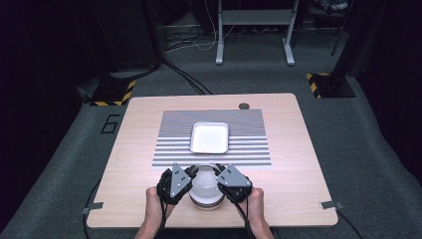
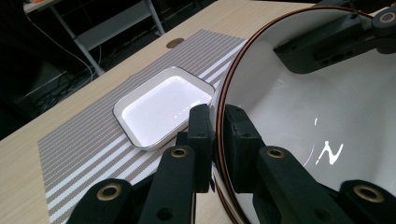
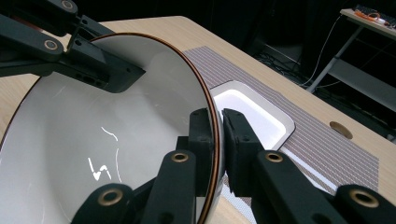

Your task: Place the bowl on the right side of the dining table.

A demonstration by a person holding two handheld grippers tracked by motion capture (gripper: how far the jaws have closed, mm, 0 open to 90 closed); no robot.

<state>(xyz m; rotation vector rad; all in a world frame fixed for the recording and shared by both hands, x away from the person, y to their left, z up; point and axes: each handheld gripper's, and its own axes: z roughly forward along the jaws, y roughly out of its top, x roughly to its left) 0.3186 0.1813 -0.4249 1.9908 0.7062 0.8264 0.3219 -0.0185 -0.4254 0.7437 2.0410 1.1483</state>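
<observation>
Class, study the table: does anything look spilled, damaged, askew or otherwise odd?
Nothing stands out. The white bowl looks intact and empty, gripped at opposite rims by the left gripper and right gripper. The rectangular dish sits square on the striped mat, also empty.

Left gripper [image 1: 191, 172]: black jaws, brass-ringed screws, grey triangular plate.
Right gripper [image 1: 217, 171]: same build, black cable at 6 o'clock.

White bowl [image 1: 205, 186] with brown rim, white tray [image 1: 210, 138], grey-striped mat [image 1: 249, 129]
</observation>
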